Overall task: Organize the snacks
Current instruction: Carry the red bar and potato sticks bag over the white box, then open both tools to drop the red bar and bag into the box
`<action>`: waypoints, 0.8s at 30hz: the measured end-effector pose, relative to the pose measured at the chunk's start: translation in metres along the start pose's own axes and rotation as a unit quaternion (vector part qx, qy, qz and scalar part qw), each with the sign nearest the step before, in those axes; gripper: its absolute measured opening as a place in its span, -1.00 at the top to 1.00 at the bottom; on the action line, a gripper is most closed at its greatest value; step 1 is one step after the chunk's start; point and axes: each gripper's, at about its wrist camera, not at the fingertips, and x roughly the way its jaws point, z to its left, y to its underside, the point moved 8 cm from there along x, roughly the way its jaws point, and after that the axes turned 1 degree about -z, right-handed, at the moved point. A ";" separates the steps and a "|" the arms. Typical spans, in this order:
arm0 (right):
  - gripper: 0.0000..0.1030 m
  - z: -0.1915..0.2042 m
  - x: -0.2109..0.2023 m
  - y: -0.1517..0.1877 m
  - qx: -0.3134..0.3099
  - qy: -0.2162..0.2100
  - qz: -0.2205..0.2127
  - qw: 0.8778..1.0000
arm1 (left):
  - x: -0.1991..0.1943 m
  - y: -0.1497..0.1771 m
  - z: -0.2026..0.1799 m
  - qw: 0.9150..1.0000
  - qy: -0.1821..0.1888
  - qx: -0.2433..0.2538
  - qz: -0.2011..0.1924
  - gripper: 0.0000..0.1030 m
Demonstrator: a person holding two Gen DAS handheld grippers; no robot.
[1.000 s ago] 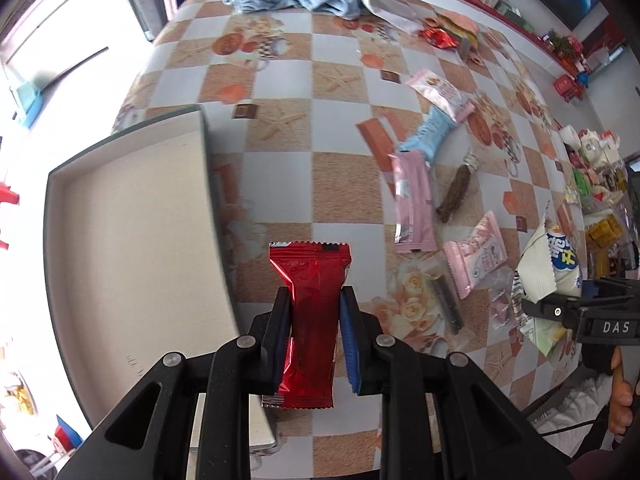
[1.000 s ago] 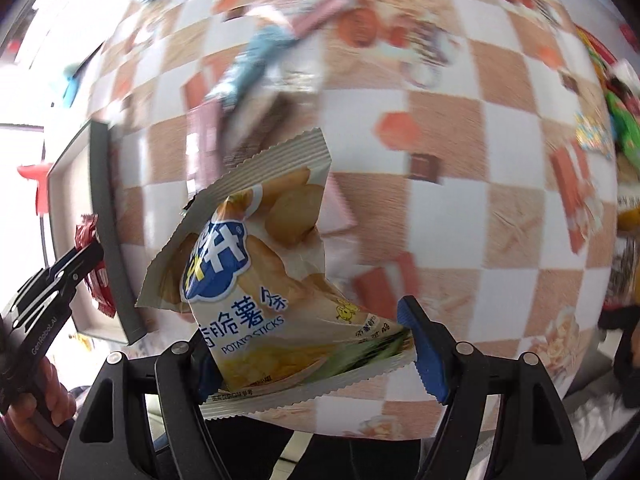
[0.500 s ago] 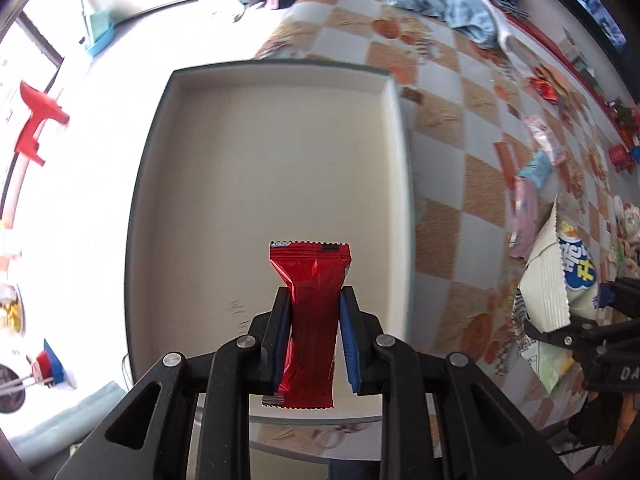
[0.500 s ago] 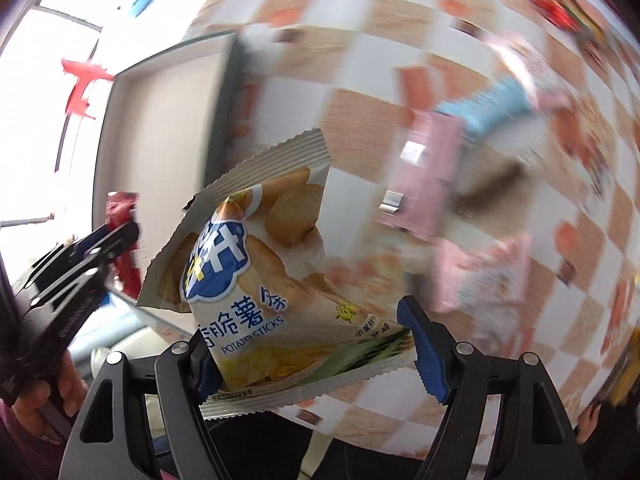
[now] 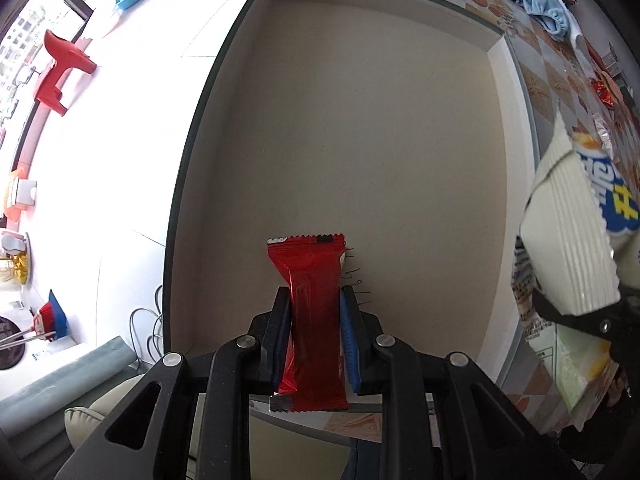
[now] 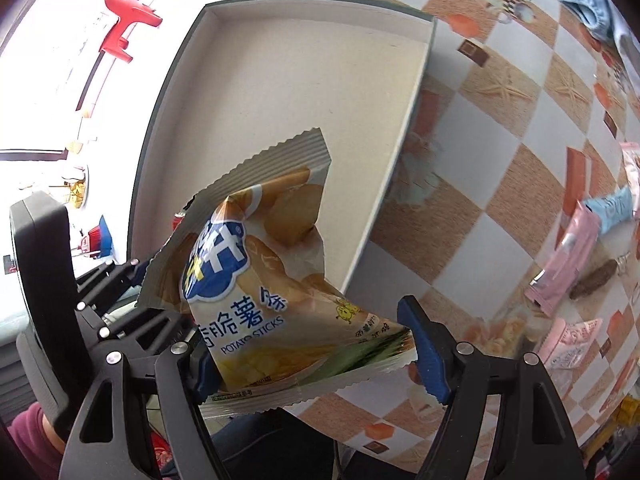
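Left side first: the left gripper point(image 5: 314, 340) hung over the near end of the tray point(image 5: 208, 92), its jaws pinching a red bar point(image 5: 310, 312) by the middle, upright between the pads. The tray floor under it lay bare, so this looked like the drop-off step for the first snacks. The next move, by my reading, called for lowering the bar toward the floor and spreading the jaws, keeping clear of the near wall.

Further right, the right gripper point(image 6: 308, 344) came in over the tray's near right corner, jaws clamped on the lower seam of a chip bag point(image 6: 256, 276), which stood tilted above the rim. It would need to travel left past that wall before release, and the two grippers sat close, so one might have to wait.

Far right on the tabletop point(image 6: 500, 128), pink packets point(image 6: 564, 256), a blue packet point(image 6: 610, 208) and a brown stick point(image 6: 592, 280) were left to collect.

Hard to tell: how high either snack hung above the tray, and the bag hid the right gripper's left pad. The red bar's label could not be read.
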 end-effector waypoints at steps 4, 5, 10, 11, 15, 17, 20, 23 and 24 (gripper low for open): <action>-0.55 -0.013 0.004 -0.010 0.005 0.004 0.004 1.000 | 0.008 0.005 -0.003 1.000 -0.016 0.025 0.000 -0.20; -0.64 -0.019 0.003 -0.006 0.004 0.003 0.006 1.000 | 0.009 0.007 -0.003 0.999 -0.019 0.031 0.002 -0.36; -1.00 -0.041 -0.003 0.008 0.013 -0.001 0.010 1.000 | 0.010 0.020 -0.009 0.998 -0.026 0.056 0.004 -0.51; -1.00 -0.050 -0.006 0.012 0.018 0.002 0.008 1.000 | 0.008 0.020 -0.009 0.998 -0.027 0.057 0.000 -0.51; -1.00 -0.099 -0.026 0.033 0.054 0.006 0.001 0.999 | -0.008 0.014 -0.013 0.998 -0.022 0.061 -0.018 -0.54; -1.00 -0.126 -0.029 0.046 0.075 0.010 -0.002 0.997 | -0.016 0.006 -0.018 0.997 -0.027 0.069 -0.027 -0.55; -1.00 -0.173 -0.045 0.072 0.123 0.013 -0.006 0.992 | -0.027 0.001 -0.030 0.995 -0.028 0.087 -0.034 -0.55; -1.00 -0.222 -0.056 0.102 0.188 0.016 -0.008 0.982 | -0.039 0.000 -0.041 0.994 -0.026 0.101 -0.042 -0.55; -1.00 -0.233 -0.057 0.110 0.208 0.014 -0.008 0.978 | -0.044 -0.001 -0.046 0.993 -0.026 0.106 -0.045 -0.55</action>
